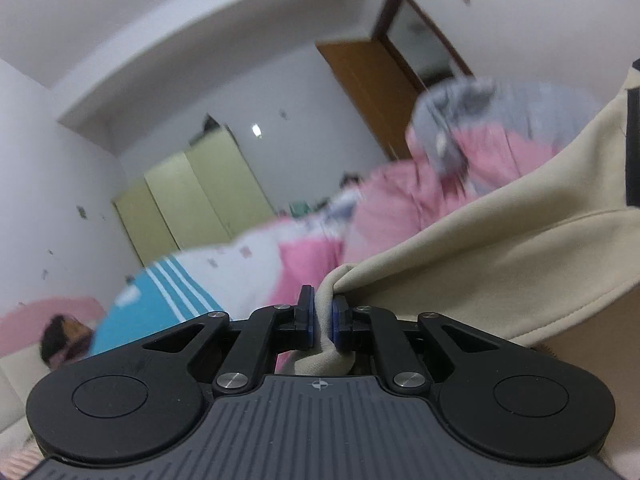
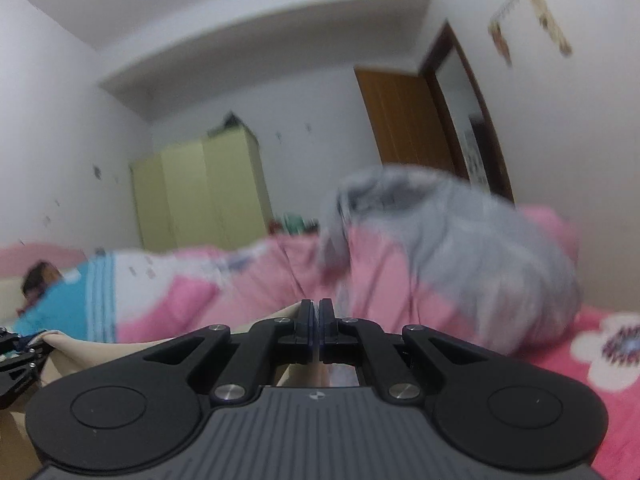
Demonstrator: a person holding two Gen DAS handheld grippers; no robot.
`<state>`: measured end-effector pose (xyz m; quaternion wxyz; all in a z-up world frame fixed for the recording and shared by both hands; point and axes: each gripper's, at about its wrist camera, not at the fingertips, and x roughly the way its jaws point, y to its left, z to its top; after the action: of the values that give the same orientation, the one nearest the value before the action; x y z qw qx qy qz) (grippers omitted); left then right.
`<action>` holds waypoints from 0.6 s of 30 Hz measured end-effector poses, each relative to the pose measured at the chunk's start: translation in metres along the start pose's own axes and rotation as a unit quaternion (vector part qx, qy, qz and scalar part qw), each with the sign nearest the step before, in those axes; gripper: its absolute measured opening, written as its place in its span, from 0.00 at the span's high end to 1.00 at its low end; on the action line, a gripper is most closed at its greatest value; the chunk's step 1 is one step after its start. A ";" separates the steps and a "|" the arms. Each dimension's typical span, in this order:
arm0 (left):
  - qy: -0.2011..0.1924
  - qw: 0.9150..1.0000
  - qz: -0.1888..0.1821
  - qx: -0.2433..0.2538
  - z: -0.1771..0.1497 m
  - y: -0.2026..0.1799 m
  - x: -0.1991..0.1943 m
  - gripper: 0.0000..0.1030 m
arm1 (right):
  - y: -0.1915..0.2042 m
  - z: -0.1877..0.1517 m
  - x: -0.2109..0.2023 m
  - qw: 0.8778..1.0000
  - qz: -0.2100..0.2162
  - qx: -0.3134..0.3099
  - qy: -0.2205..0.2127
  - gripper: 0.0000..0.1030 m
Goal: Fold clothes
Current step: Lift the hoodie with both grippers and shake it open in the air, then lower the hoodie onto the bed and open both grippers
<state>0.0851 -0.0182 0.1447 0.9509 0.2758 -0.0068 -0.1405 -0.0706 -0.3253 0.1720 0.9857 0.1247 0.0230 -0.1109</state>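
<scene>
Two grippers hold a cream garment (image 1: 480,248) above a bed.
Left gripper (image 1: 322,312) pinches its bunched edge; right gripper (image 2: 319,320) looks closed, cloth underneath. Pink bedding (image 2: 248,288) and a grey garment (image 2: 460,240) lie ahead, near a green wardrobe (image 2: 200,192).

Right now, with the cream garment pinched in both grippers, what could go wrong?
1. The left gripper pinches only a small bunched fold of the cream garment; a tug could pull it free.
2. Whether the right gripper truly holds cloth is hard to see.
3. The grey garment heaped on the pink quilt could get dragged along.
</scene>
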 end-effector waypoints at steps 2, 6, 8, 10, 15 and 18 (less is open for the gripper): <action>0.027 1.000 -0.008 0.000 -0.018 -0.004 0.014 0.91 | -0.005 -0.021 0.028 1.000 -0.009 -0.002 0.028 0.99; 0.091 0.995 -0.029 -0.004 -0.048 -0.020 0.053 0.91 | -0.017 -0.064 0.082 0.996 -0.028 -0.011 0.086 0.99; 0.118 0.992 -0.036 -0.003 -0.061 -0.033 0.074 0.91 | -0.025 -0.085 0.101 0.993 -0.038 -0.015 0.113 0.99; 0.140 0.989 -0.041 0.000 -0.071 -0.045 0.091 0.90 | -0.034 -0.101 0.121 0.989 -0.047 -0.008 0.138 0.99; 0.185 0.981 -0.052 0.018 -0.097 -0.073 0.122 0.88 | -0.050 -0.130 0.156 0.979 -0.081 -0.009 0.186 0.99; 0.189 0.980 -0.050 0.038 -0.101 -0.079 0.123 0.84 | -0.062 -0.141 0.168 0.967 -0.089 0.018 0.236 0.98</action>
<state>0.1917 -0.0631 0.0095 0.9155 0.3331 0.1821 -0.1331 0.0767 -0.3845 0.0083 0.9360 0.1629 0.2643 -0.1656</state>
